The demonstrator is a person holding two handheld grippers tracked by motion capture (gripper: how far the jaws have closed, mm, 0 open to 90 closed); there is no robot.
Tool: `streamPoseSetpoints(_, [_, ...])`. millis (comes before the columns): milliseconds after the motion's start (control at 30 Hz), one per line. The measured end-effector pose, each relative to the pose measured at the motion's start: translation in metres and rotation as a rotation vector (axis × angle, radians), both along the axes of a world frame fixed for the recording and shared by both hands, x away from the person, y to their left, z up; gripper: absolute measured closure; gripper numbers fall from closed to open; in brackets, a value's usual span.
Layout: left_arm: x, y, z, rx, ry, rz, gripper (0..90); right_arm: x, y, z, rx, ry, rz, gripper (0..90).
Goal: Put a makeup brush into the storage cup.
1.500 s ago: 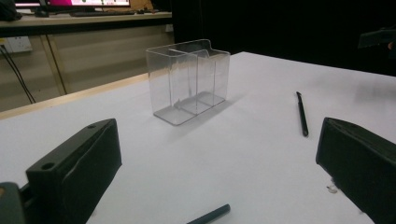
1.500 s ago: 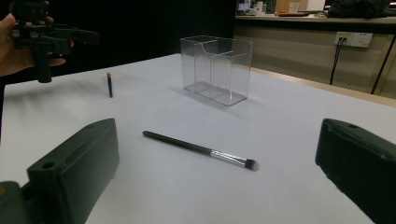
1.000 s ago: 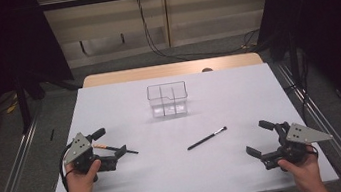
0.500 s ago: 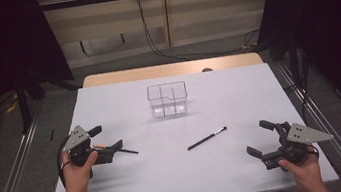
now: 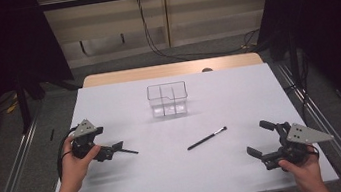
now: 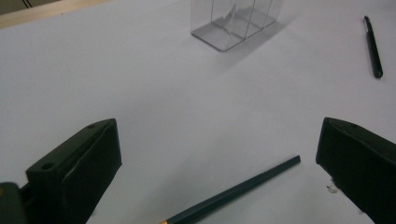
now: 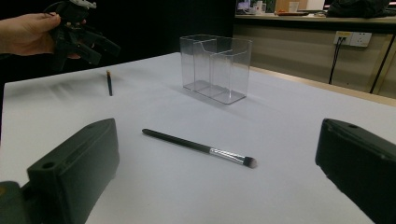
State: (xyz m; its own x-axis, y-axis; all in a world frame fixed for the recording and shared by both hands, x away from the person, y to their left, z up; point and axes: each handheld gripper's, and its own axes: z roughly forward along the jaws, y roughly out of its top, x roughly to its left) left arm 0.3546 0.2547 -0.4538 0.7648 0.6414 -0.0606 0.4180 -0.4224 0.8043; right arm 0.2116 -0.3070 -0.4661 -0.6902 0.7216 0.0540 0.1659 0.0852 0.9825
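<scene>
- Your left gripper (image 5: 115,150) sat at the near left of the white table (image 5: 124,107), held in your left hand (image 5: 74,162), its jaws spread wide and holding nothing.
- A dark green pencil (image 6: 233,193) lay flat on the table between those spread jaws, touching neither; in the high view it showed just right of the gripper's tips, pointing right.
- A clear plastic organizer (image 5: 167,99) with compartments stood upright toward the far middle of the table, well apart from both grippers.
- A black makeup brush (image 5: 207,138) with a silver ferrule lay flat near the middle, right of the pencil and on the near side of the organizer, with its bristle end angled to the far right.
- Your right gripper (image 5: 260,140) rested at the near right corner in your right hand (image 5: 302,171), its jaws likewise wide apart and empty, facing the brush but well apart from it.
</scene>
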Motion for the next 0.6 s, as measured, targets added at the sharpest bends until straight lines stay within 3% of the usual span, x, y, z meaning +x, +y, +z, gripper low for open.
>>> streamPoseSetpoints(100, [0.002,0.000,-0.001,0.010,0.027,-0.003,0.0,0.000,0.000,0.000,0.000,0.000,0.000,0.0])
streamPoseSetpoints(433, [0.010,-0.006,0.002,0.130,0.086,-0.064,0.0,-0.001,-0.001,0.000,-0.003,0.004,-0.004,0.0])
streamPoseSetpoints(600, [0.014,-0.010,0.006,0.199,0.136,-0.096,0.0,-0.001,-0.001,0.000,-0.001,0.003,-0.005,0.0])
